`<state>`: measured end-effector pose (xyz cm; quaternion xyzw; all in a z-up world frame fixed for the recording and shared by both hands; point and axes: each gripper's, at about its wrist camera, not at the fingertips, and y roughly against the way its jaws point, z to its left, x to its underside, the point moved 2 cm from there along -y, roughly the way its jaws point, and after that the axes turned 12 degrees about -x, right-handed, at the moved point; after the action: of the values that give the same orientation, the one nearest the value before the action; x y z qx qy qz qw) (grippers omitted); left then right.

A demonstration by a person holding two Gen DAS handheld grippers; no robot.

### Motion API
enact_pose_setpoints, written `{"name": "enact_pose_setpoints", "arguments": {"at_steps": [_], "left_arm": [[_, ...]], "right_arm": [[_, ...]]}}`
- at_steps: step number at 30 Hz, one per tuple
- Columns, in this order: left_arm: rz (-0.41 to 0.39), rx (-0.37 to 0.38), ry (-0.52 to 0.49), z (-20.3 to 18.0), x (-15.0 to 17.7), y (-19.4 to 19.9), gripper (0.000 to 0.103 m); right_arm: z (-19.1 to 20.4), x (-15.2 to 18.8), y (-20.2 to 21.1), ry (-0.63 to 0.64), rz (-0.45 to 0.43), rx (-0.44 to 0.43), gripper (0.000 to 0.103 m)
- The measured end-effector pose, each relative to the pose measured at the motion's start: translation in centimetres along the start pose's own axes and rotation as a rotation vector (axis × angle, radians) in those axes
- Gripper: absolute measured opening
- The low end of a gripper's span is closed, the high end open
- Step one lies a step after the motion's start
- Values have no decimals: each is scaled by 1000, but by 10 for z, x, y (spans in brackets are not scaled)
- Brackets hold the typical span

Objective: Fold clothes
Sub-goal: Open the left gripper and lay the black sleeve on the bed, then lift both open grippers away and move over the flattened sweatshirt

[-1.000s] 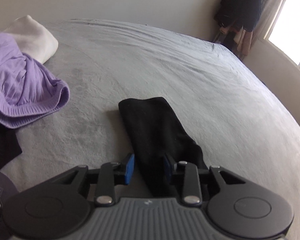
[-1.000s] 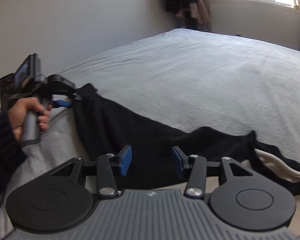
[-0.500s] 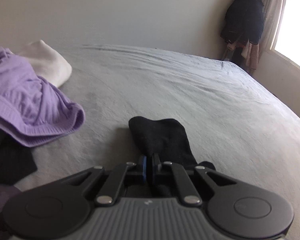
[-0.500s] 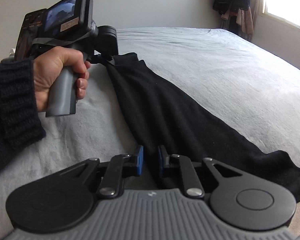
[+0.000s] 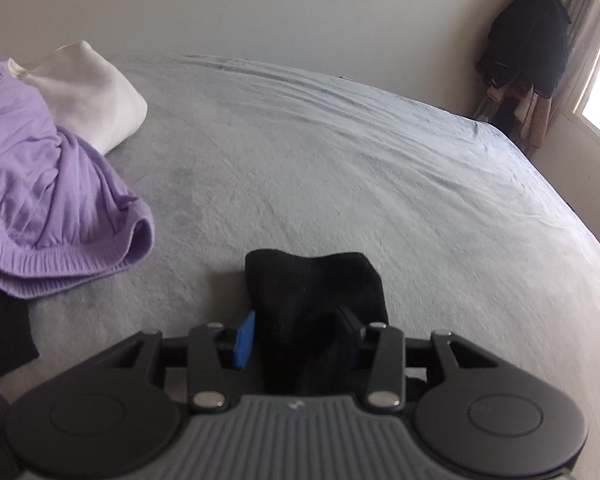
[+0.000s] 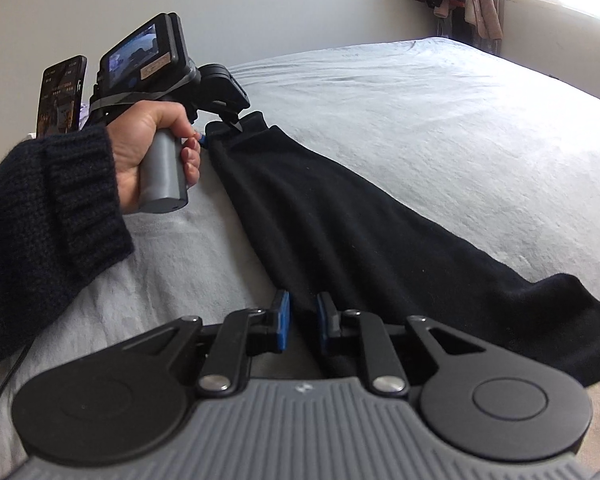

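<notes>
Since half a second ago, both grippers are parting their jaws again. Left gripper [image 5: 296, 338] is opening to a moderate gap, a bunched end of the black garment [image 6: 340, 216] lying between its blue pads, perhaps no longer pinched. Right gripper [image 6: 303, 320] is opening narrowly, fabric edge between its pads. That garment is lying stretched across the grey bed [image 6: 440, 120], near a purple garment [image 5: 52, 208].
</notes>
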<state>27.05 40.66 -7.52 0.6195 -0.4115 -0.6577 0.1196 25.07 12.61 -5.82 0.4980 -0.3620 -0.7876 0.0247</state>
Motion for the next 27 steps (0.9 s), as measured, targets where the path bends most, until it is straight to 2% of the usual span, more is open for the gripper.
{"name": "enact_pose_setpoints", "arguments": {"at_steps": [1, 5, 7, 8, 9, 10, 11, 12, 13, 14, 17, 25, 27], "left_arm": [[-21, -15, -8, -1, 0, 1, 6], [-107, -78, -45, -7, -1, 6, 7], [-91, -113, -84, -10, 0, 1, 8], [-70, -129, -101, -11, 0, -3, 13], [-60, -138, -108, -11, -1, -4, 13], [-65, -141, -109, -10, -1, -2, 20], [-72, -143, -114, -9, -2, 1, 33], [-83, -141, -128, -10, -1, 6, 40], [-100, -137, -145, -11, 0, 12, 49], [-119, -132, -165, -12, 1, 18, 54], [-149, -92, -215, -16, 8, 39, 68], [-64, 123, -346, -32, 47, 94, 80], [-38, 179, -386, -37, 59, 109, 84]], "right_arm": [[0, 0, 0, 0, -1, 3, 18], [-3, 5, 6, -9, -18, 9, 18], [-5, 6, 10, -20, -24, 10, 18], [-5, 6, 11, -24, -25, 12, 19], [-6, 6, 13, -29, -26, 13, 20], [-6, 5, 16, -32, -32, 22, 22], [-7, 5, 19, -34, -38, 32, 25], [-8, 5, 22, -37, -44, 42, 28], [-11, 5, 24, -43, -54, 53, 37], [-13, 5, 29, -48, -63, 62, 44], [-24, 11, 44, -70, -75, 116, 48], [-61, 38, 97, -184, -98, 317, 65], [-69, 47, 112, -232, -109, 366, 66]]}}
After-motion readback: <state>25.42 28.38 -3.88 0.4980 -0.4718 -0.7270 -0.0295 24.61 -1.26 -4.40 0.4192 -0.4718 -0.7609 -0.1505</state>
